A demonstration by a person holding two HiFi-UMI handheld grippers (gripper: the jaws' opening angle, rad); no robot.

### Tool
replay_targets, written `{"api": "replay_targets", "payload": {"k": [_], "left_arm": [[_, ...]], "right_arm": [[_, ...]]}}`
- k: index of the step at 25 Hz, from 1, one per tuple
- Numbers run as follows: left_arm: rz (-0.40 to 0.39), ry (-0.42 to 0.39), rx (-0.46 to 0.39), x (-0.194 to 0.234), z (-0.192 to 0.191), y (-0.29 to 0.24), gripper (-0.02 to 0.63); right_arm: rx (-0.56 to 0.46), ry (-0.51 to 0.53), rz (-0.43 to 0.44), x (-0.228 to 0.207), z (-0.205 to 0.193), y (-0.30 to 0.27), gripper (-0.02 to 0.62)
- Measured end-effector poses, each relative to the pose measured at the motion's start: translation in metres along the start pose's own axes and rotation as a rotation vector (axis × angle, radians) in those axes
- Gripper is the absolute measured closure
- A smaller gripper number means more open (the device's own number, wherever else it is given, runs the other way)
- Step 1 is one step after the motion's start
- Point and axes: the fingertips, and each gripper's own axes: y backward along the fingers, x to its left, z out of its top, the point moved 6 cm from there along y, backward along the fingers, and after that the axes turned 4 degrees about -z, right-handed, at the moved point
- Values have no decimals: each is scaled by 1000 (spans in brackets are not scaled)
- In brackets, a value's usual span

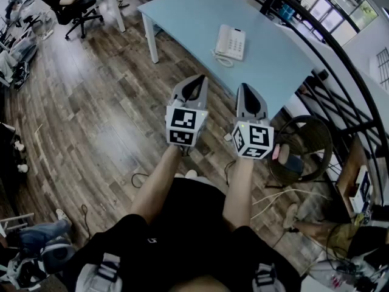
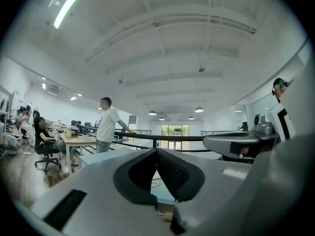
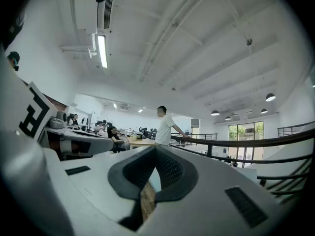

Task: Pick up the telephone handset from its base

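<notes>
A white telephone [image 1: 230, 42] lies on the light blue table [image 1: 182, 23], its handset [image 1: 222, 39] resting on the left side of the base, with a coiled cord beside it. I hold both grippers side by side and level, short of the table's near edge and well apart from the phone. The left gripper [image 1: 197, 78] is shut, its jaws meeting at the tips [image 2: 157, 150] with nothing between them. Shut too and empty is the right gripper [image 1: 243, 87], whose pads touch at the front [image 3: 155, 149]. Neither gripper view shows the phone.
A black railing [image 1: 340, 59] curves behind the table on the right. A round wire basket [image 1: 302, 149] stands on the wood floor by the right gripper. An office chair [image 1: 79, 11] is at the far left. A person [image 2: 107, 124] stands by a wooden desk [image 2: 78, 140].
</notes>
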Motion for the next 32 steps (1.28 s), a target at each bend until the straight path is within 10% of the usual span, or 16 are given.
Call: {"api": "replay_targets", "payload": {"k": [32], "left_arm": [[34,43,-7,27,-16,-86,609]], "right_arm": [[-3,-101,39,-66,-32,-81,601]]}}
